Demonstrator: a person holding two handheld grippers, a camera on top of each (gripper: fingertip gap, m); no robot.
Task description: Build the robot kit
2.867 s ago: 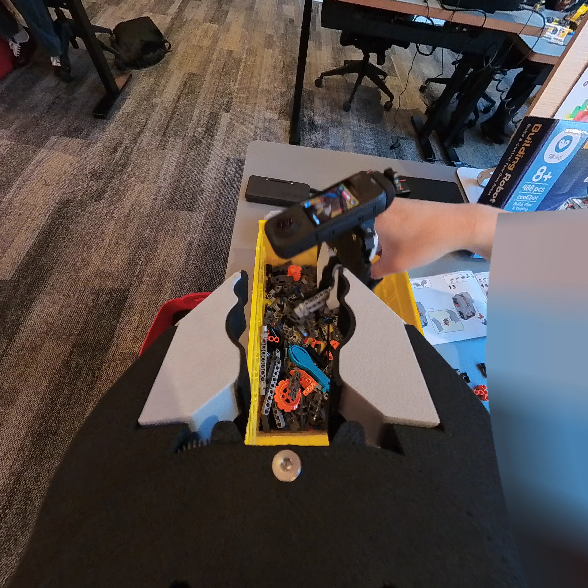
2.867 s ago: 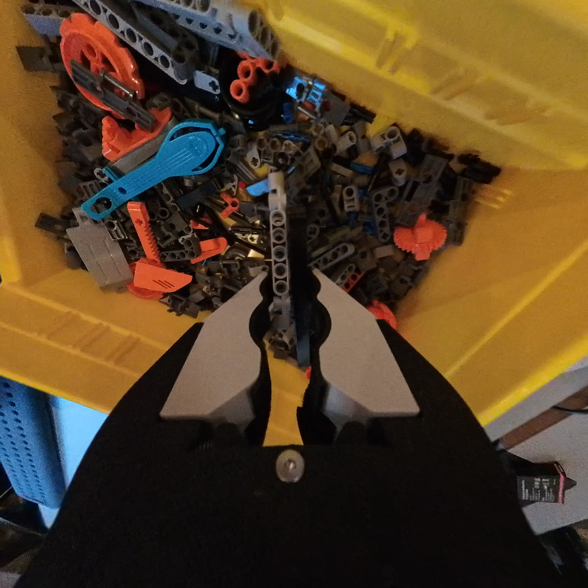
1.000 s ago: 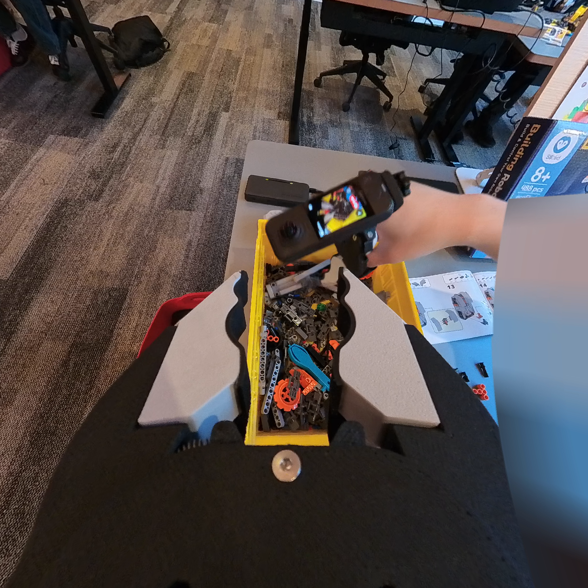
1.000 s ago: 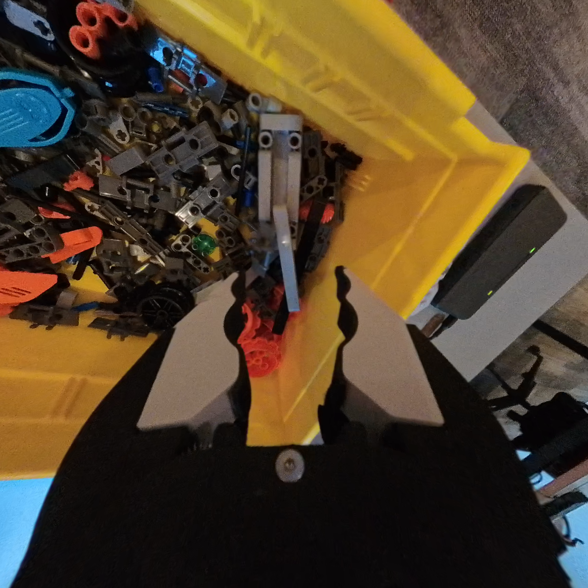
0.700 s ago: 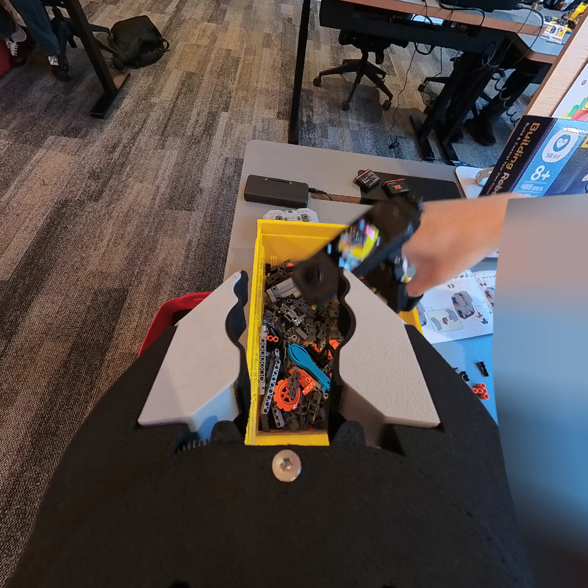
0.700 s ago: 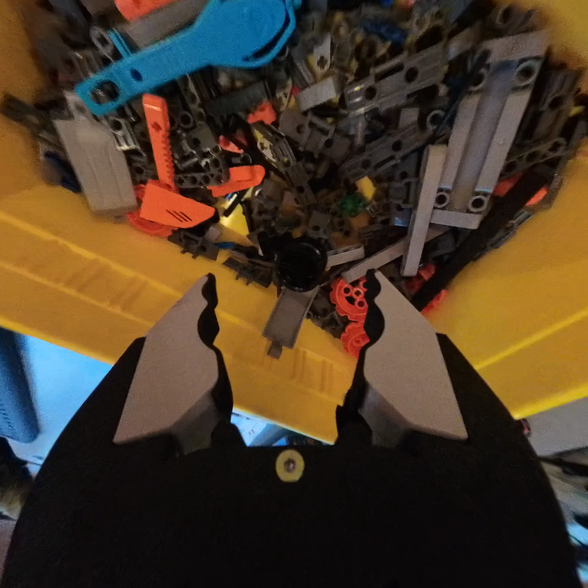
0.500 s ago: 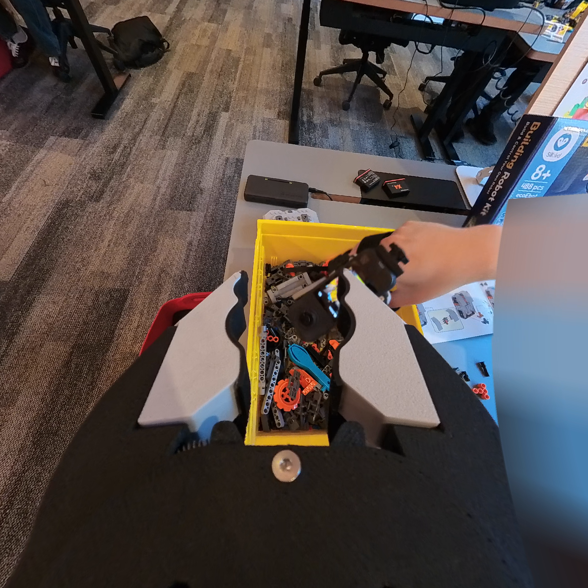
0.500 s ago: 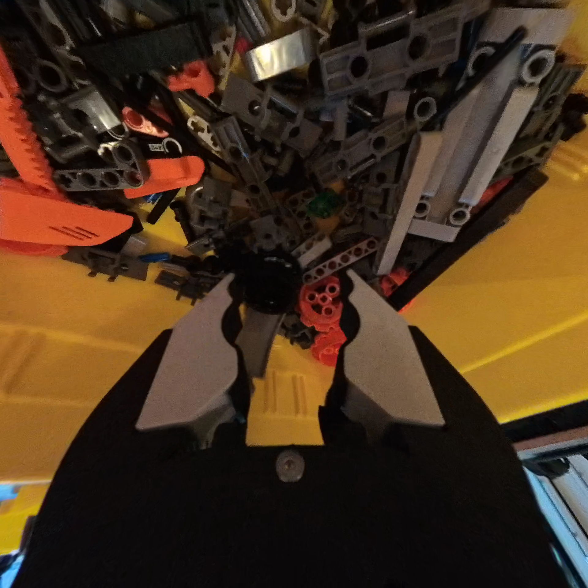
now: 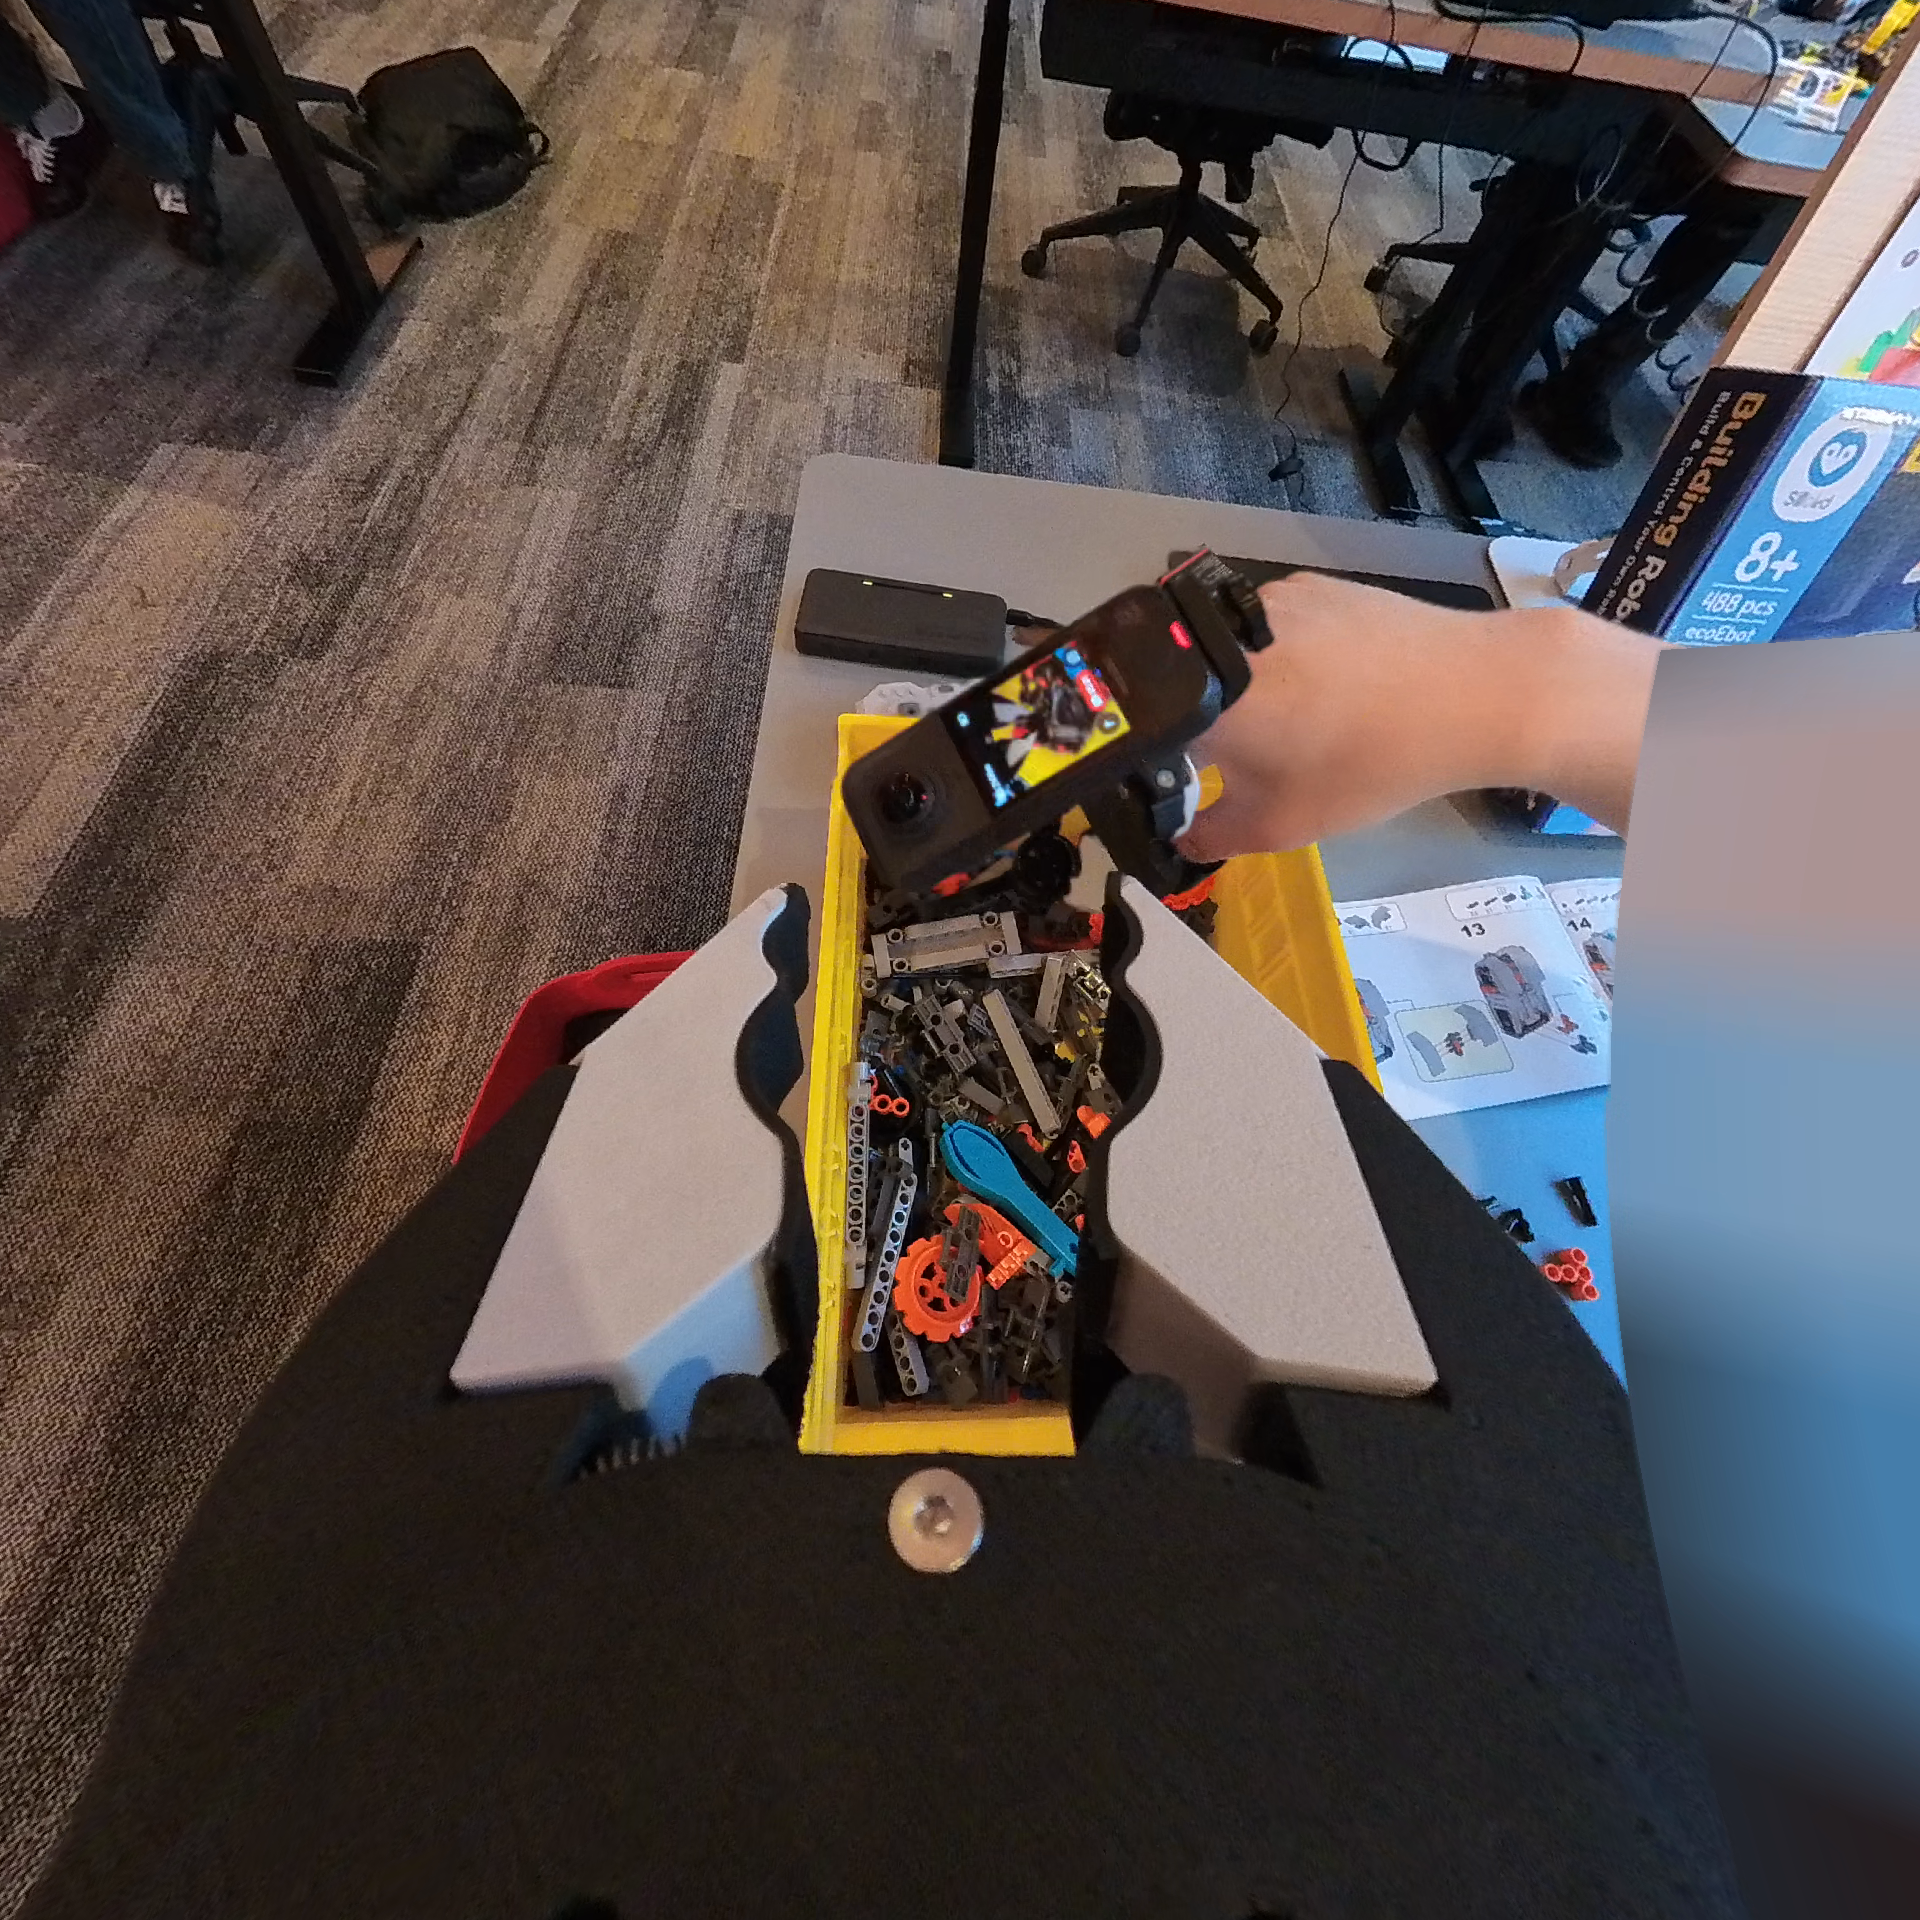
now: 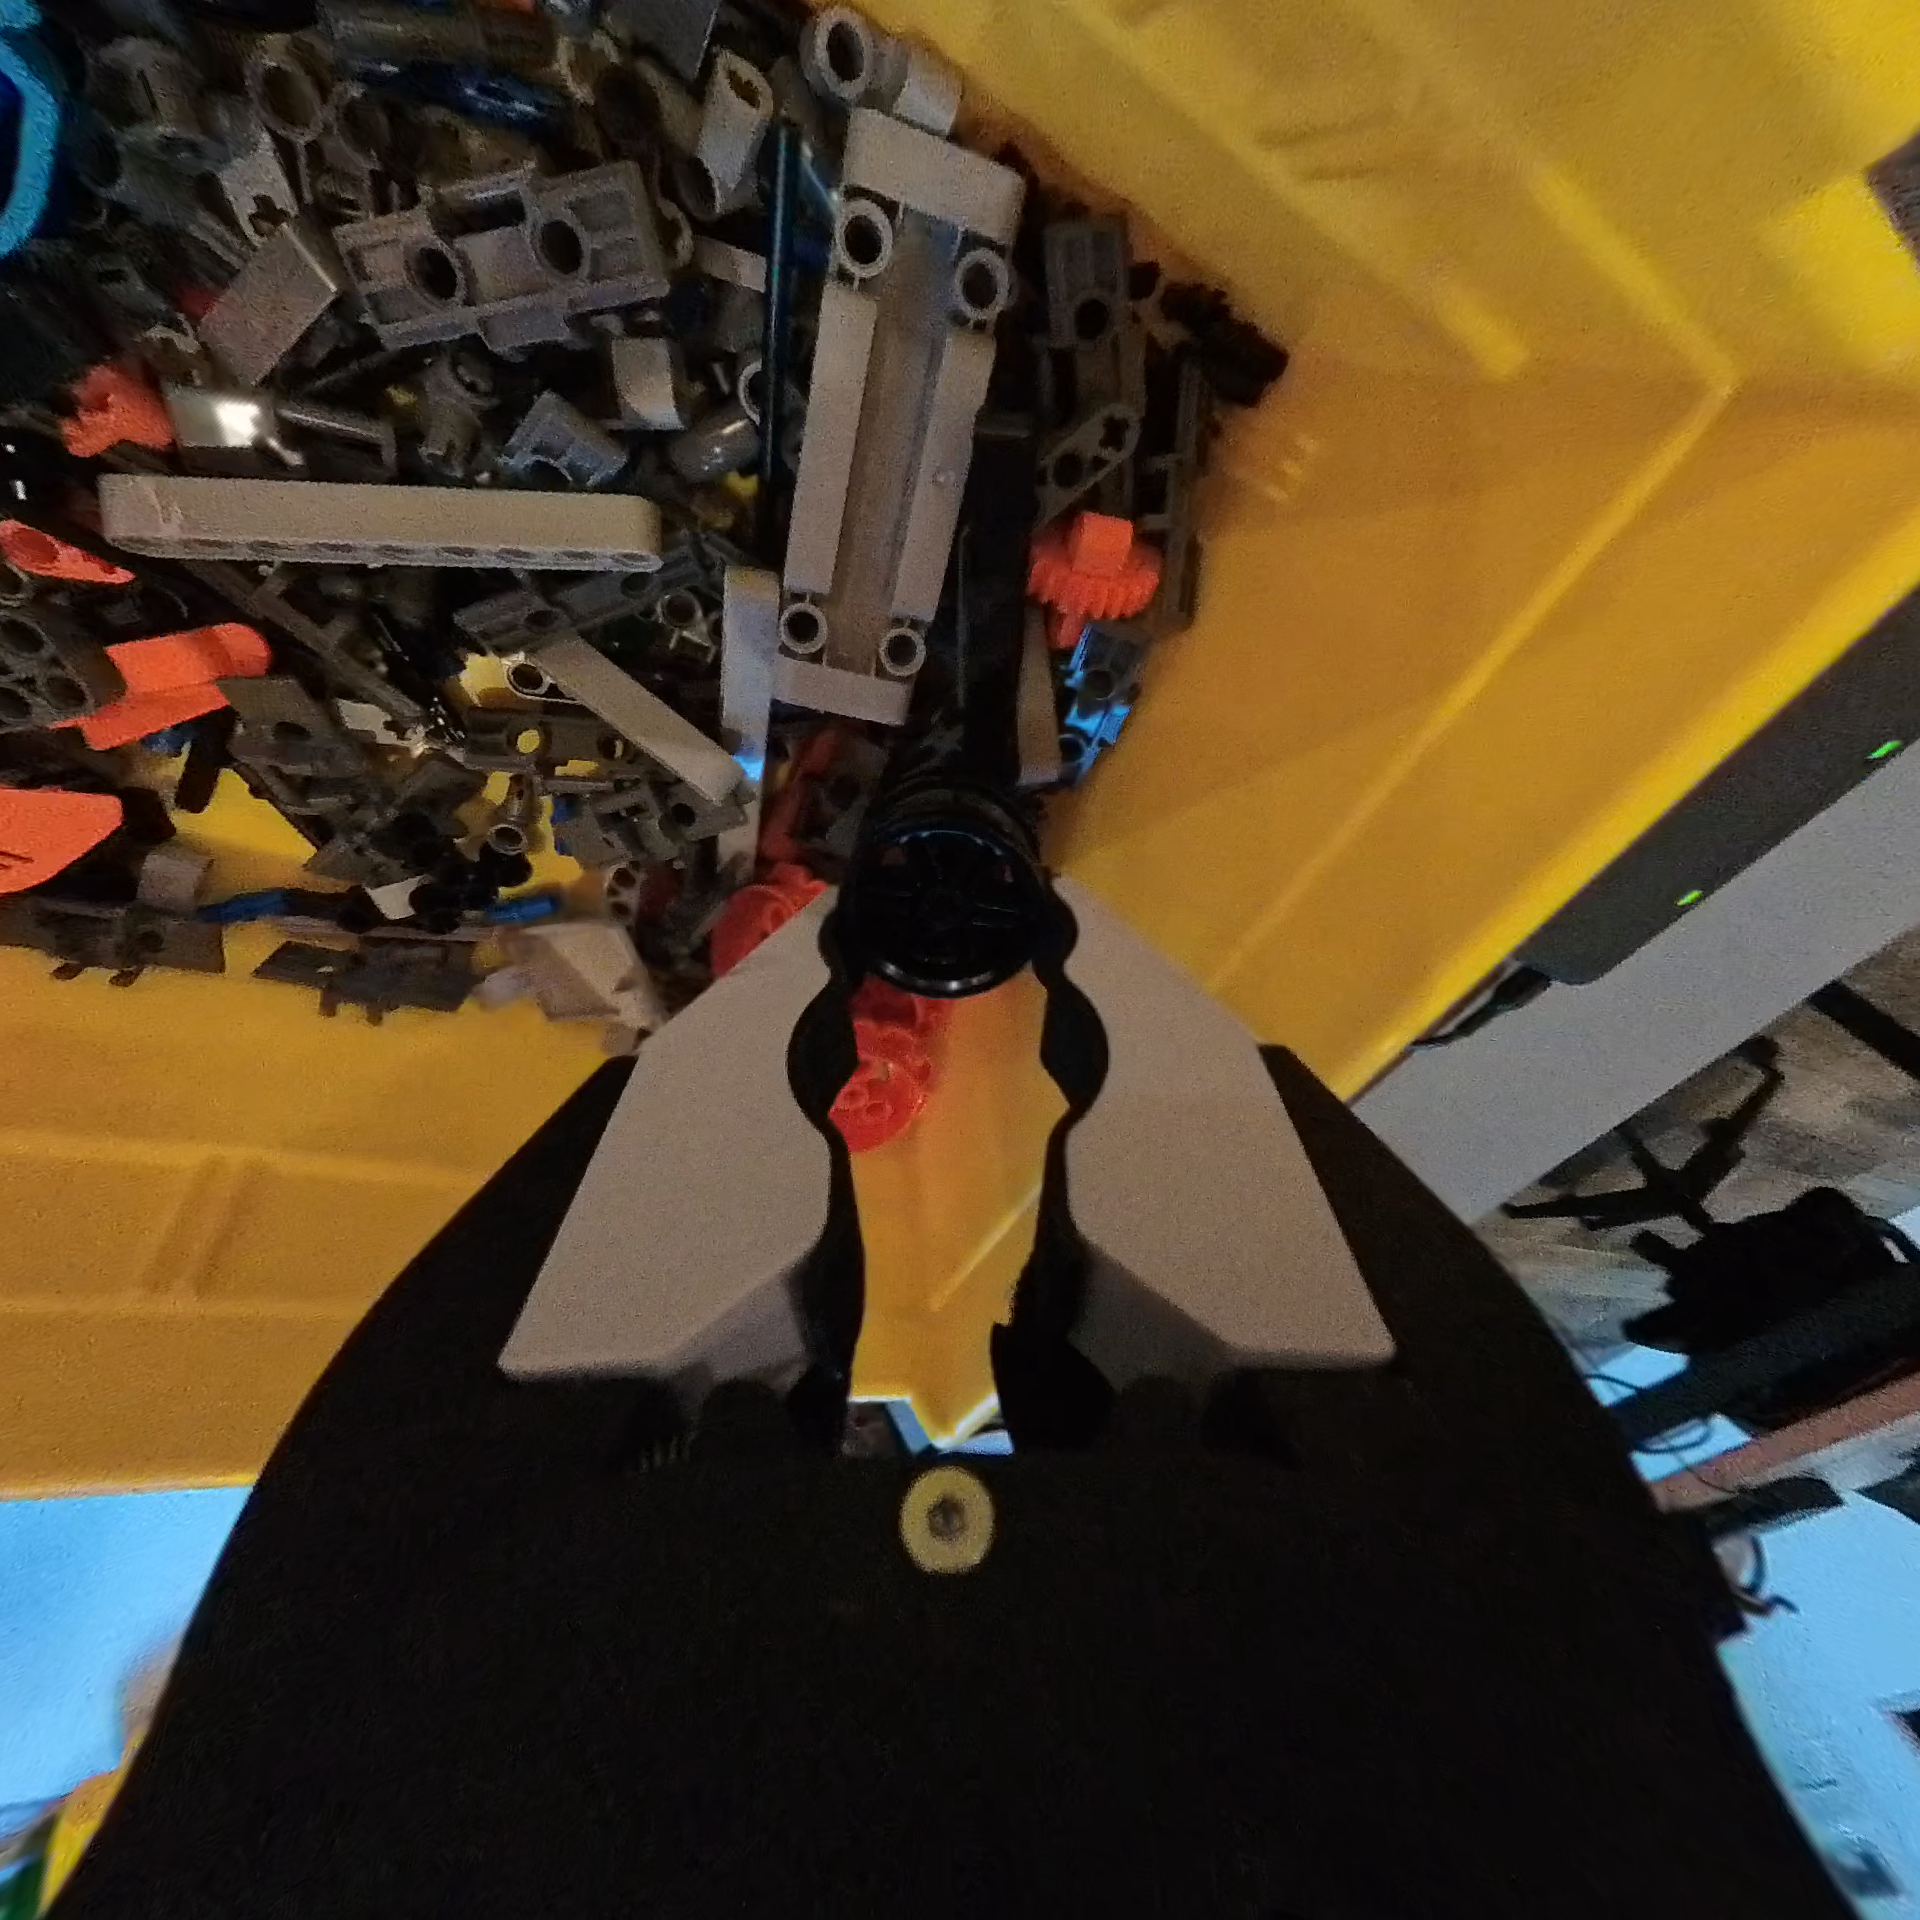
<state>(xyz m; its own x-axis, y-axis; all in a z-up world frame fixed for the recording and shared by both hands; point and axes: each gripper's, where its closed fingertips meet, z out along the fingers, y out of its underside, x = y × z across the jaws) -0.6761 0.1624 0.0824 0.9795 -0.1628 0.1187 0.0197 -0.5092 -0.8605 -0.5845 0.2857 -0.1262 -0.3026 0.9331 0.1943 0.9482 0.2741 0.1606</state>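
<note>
Wheel is sitting pinched at right gripper tips near bin far corner, clearing the pile; left gripper is hovering wide, empty, over the near end.

A flat black box with small green lights sits on the grey table, just past the yellow bin. A paper with pictures lies beside the bin. A blue box stands behind. Office chairs stand on the floor.

Printed writing and numbers stand on the side of the blue box at the counter's far right. Step numbers mark the white instruction sheet beside the yellow bin.
</note>
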